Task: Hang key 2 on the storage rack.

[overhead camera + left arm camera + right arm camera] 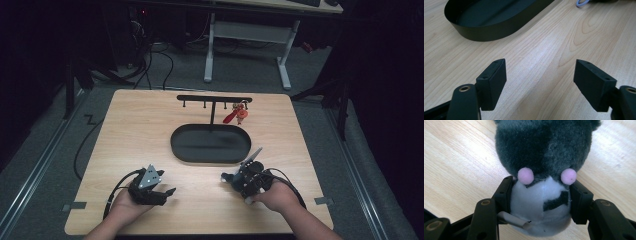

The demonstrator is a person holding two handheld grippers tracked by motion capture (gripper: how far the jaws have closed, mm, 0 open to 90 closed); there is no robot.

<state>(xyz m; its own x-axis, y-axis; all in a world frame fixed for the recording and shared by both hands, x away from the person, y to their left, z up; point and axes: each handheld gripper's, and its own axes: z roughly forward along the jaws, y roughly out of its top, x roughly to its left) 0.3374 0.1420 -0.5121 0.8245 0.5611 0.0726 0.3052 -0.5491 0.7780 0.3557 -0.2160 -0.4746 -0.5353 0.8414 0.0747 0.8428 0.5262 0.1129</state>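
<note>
The right gripper holds a small plush toy. Its jaws press on both sides of the toy's white face. The toy is grey and fluffy, with two pink dots for cheeks. It sits low over the wooden surface, near the front right side and just in front of the black tray.

The left gripper rests near the front left of the surface. Its jaws are wide apart, with only bare wood between them.

Behind the tray stands a black rack. A red and orange charm hangs from the rack's right end.
</note>
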